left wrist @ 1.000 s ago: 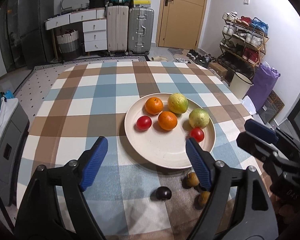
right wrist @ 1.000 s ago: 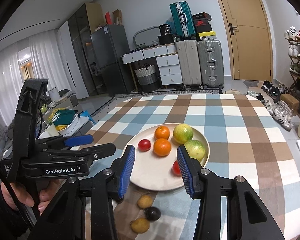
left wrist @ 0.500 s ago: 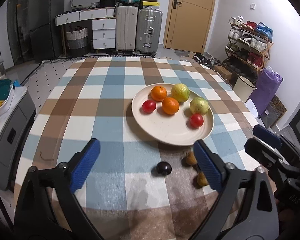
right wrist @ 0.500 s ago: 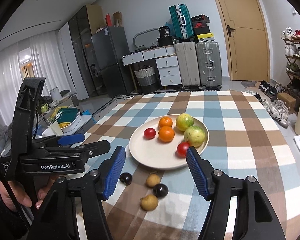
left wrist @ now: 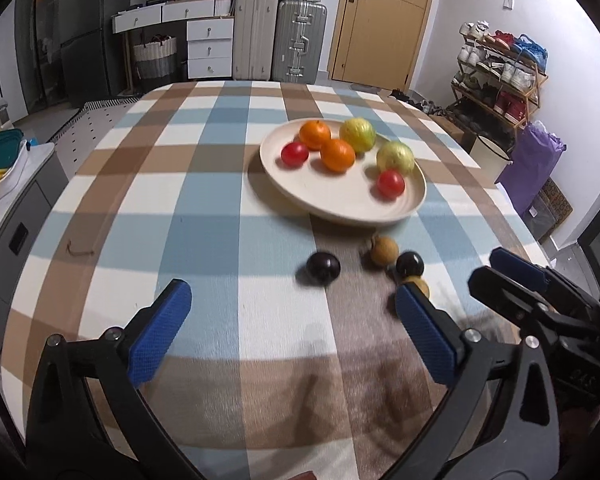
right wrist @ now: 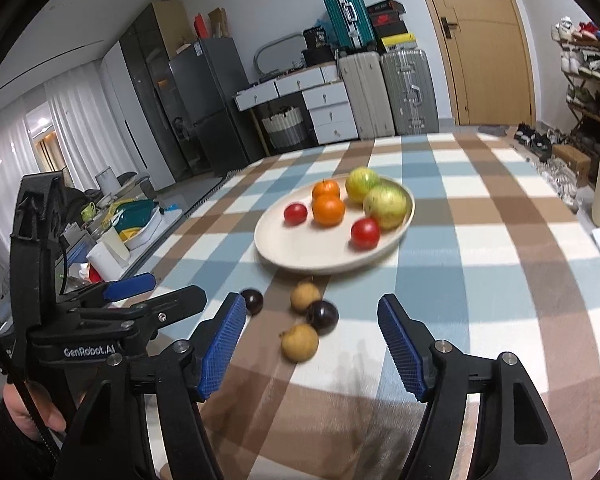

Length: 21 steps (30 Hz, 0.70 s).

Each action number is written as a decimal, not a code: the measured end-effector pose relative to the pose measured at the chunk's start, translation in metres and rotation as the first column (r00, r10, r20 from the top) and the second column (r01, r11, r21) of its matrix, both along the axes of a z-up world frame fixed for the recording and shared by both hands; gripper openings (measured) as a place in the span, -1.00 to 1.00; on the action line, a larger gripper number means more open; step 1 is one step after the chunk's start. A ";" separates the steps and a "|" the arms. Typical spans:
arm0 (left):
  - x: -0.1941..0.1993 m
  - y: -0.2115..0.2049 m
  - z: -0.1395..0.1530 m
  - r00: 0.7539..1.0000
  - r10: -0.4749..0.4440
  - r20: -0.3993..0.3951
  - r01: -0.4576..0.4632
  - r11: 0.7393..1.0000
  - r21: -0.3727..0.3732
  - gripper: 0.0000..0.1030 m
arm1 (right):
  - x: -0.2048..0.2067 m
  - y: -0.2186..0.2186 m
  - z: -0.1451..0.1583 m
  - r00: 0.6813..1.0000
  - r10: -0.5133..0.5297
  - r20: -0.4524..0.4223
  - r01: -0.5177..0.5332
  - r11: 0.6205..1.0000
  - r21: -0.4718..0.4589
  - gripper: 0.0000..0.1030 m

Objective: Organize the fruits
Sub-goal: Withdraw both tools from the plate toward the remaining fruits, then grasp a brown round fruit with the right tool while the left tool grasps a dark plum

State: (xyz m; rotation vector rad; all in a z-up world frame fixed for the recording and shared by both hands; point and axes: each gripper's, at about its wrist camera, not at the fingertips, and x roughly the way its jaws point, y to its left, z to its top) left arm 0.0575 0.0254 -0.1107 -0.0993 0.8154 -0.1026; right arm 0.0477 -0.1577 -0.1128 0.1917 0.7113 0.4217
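A cream plate (left wrist: 340,208) (right wrist: 300,252) on the checked tablecloth holds two oranges (left wrist: 337,155), two yellow-green fruits (left wrist: 395,157) and two tomatoes (left wrist: 390,183). In front of it lie two dark plums (left wrist: 323,267) (right wrist: 322,314) and two small tan fruits (left wrist: 384,251) (right wrist: 299,342). One tan fruit is half hidden behind a left finger. My left gripper (left wrist: 290,289) is opening wide, empty, just short of the nearer plum. My right gripper (right wrist: 312,301) is also opening and empty, with the loose fruits just ahead of its tips.
The table's right edge (left wrist: 512,220) drops toward a white bin (left wrist: 490,156), a purple bag (left wrist: 534,168) and a shoe rack. A low counter with bowls (left wrist: 0,160) stands to the left. Suitcases, drawers and a door line the far wall. A hand (right wrist: 20,412) holds the left tool.
Both grippers have drawn back from the plate and sunk toward the near part of the table. Both pairs of jaws have spread wider. The loose plums and tan fruits have come fully into view.
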 end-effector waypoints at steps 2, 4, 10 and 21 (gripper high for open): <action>-0.005 -0.001 -0.002 1.000 0.003 0.002 -0.003 1.000 0.003 0.97 | 0.001 -0.001 -0.008 1.000 0.000 -0.025 0.000 1.000 0.007 0.37; -0.007 -0.001 -0.004 1.000 0.005 0.002 -0.005 1.000 0.007 0.97 | 0.001 -0.001 -0.014 0.999 0.002 -0.049 -0.002 1.000 0.014 0.37; -0.010 0.000 -0.014 1.000 0.008 -0.019 -0.008 1.000 0.000 0.97 | 0.005 0.001 -0.029 0.994 0.015 -0.109 -0.014 1.000 0.015 0.37; -0.006 0.008 -0.026 0.998 0.019 -0.054 -0.020 1.000 -0.021 0.97 | 0.016 0.020 -0.037 0.986 0.061 -0.158 -0.064 0.998 -0.014 0.29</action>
